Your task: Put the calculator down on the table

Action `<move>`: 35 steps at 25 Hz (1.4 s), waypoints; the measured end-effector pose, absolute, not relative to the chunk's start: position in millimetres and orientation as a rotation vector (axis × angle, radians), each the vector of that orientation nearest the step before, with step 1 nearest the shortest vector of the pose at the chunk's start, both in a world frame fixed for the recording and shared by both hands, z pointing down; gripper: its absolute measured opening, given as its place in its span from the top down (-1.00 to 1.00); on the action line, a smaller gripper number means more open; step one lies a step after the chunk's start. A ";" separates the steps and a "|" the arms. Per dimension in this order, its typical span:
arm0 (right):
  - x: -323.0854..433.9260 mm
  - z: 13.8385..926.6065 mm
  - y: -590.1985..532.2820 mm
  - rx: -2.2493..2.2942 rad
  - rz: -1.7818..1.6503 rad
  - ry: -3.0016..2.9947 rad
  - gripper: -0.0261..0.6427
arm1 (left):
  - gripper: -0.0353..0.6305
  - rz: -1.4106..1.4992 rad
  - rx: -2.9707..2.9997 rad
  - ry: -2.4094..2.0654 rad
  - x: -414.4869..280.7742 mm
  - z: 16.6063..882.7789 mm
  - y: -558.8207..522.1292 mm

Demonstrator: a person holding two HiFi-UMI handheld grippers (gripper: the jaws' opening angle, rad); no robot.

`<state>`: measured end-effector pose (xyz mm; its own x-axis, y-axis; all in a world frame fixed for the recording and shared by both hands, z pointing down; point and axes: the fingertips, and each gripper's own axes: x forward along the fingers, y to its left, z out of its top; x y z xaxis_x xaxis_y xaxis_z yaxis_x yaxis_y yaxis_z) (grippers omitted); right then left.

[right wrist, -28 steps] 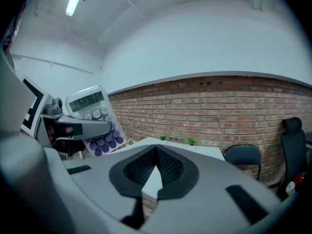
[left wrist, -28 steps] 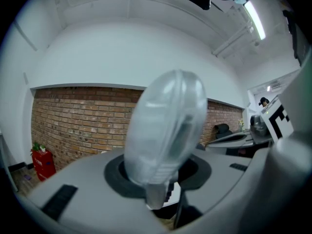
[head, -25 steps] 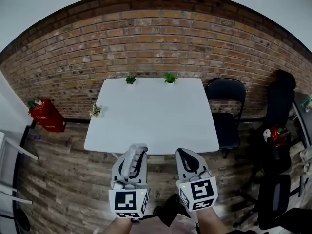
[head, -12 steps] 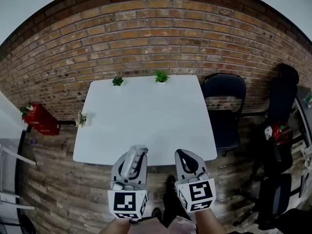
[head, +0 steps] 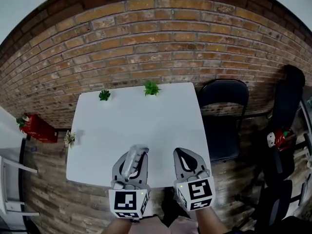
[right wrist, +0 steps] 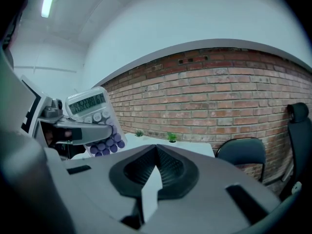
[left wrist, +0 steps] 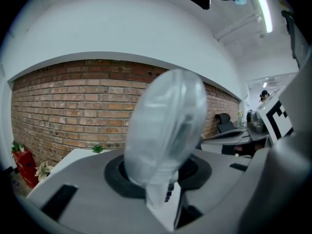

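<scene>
My left gripper (head: 130, 162) is shut on the calculator (head: 135, 153), a white one with purple keys, held upright over the near edge of the white table (head: 146, 116). In the left gripper view the calculator (left wrist: 165, 126) shows edge-on and blurred, rising from between the jaws. The right gripper view shows the calculator (right wrist: 93, 122) at the left with its display lit and a grey finger (right wrist: 83, 130) across its face. My right gripper (head: 185, 156) hovers beside it over the same edge. It is shut, jaws meeting with nothing between them (right wrist: 156, 155).
Two small green plants (head: 104, 95) (head: 151, 87) stand at the table's far edge against the brick wall. A black chair (head: 222, 116) stands right of the table. A red object (head: 34, 127) and a small plant (head: 69, 138) are on the floor at the left.
Both grippers have moved forward from short of the table to over its near edge. The calculator stays in the left gripper; the right stays shut.
</scene>
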<state>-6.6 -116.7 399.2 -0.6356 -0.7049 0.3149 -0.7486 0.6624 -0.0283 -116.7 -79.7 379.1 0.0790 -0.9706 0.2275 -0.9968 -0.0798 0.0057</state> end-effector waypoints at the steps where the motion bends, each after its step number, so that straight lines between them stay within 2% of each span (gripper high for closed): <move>1: -6.2 396.6 -126.5 1.161 0.220 -2.611 0.91 | 0.48 0.246 2.187 -2.018 -114.8 377.1 -89.1; 15: -14.6 354.7 -207.2 1.182 0.104 -2.647 0.91 | 0.48 0.156 2.256 -2.067 -115.0 330.9 -165.5; 35: -8.8 400.4 -248.0 1.276 0.247 -2.513 0.91 | 0.48 0.407 2.278 -1.729 -93.5 429.7 -212.1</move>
<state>-8.8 -248.0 400.4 -0.5547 -0.7547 0.3503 -0.8086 0.5883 -0.0128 -93.5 -212.1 429.7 0.2557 -0.8937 0.3687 -0.9643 -0.2629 0.0315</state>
